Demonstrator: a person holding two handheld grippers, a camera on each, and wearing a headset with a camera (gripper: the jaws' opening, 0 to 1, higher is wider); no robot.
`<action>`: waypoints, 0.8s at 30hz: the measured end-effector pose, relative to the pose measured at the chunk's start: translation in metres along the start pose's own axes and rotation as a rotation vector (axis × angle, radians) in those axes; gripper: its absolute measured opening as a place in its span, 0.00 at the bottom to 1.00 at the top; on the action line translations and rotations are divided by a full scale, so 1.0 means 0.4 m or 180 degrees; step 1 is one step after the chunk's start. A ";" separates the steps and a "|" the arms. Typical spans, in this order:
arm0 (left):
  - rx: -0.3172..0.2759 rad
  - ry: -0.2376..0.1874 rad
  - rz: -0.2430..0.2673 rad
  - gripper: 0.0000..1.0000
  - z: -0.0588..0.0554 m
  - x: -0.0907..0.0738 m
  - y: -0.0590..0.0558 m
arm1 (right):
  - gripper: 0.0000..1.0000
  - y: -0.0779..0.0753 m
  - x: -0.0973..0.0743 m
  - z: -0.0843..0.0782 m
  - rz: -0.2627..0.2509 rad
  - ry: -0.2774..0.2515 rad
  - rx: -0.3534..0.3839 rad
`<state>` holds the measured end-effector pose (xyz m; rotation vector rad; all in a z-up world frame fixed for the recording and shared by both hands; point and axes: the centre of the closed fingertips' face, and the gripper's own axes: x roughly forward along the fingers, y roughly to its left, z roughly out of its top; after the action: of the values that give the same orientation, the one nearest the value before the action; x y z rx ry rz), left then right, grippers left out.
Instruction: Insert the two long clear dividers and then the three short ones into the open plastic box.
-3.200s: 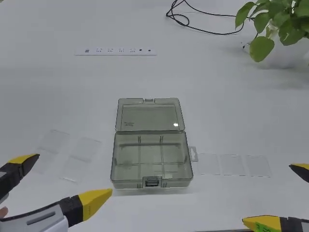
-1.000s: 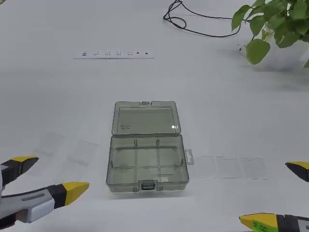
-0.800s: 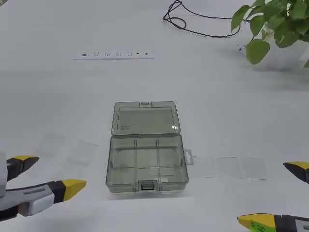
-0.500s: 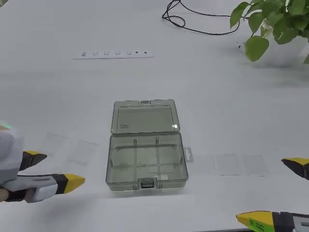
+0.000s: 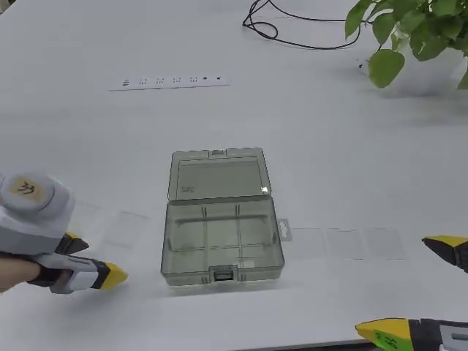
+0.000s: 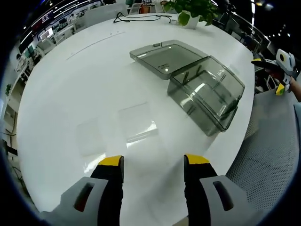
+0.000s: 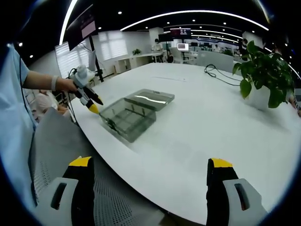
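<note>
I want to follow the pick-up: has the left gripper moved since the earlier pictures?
Yes. The left gripper has shifted left, away from the plastic box.

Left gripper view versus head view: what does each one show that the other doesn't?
Left gripper view adds a grey mesh surface beside the table edge. Head view adds three clear dividers in a row right of the open box. Both share the box, two clear dividers ahead of the open left claw, the plant and the black cable.

The head view's edge cuts off my right gripper (image 5: 395, 286) and the plant (image 5: 409, 33); the clear dividers (image 5: 344, 243) are too faint to count.
</note>
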<state>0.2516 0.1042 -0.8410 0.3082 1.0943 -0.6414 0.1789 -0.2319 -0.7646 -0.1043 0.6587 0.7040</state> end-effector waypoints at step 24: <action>0.0039 0.0215 0.0251 0.40 0.001 0.020 0.029 | 1.00 0.003 0.007 -0.014 0.0026 0.0029 0.0008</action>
<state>0.2615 0.1103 -0.8487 0.3840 1.1373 -0.5710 0.1769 -0.2313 -0.7707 -0.1027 0.6689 0.7109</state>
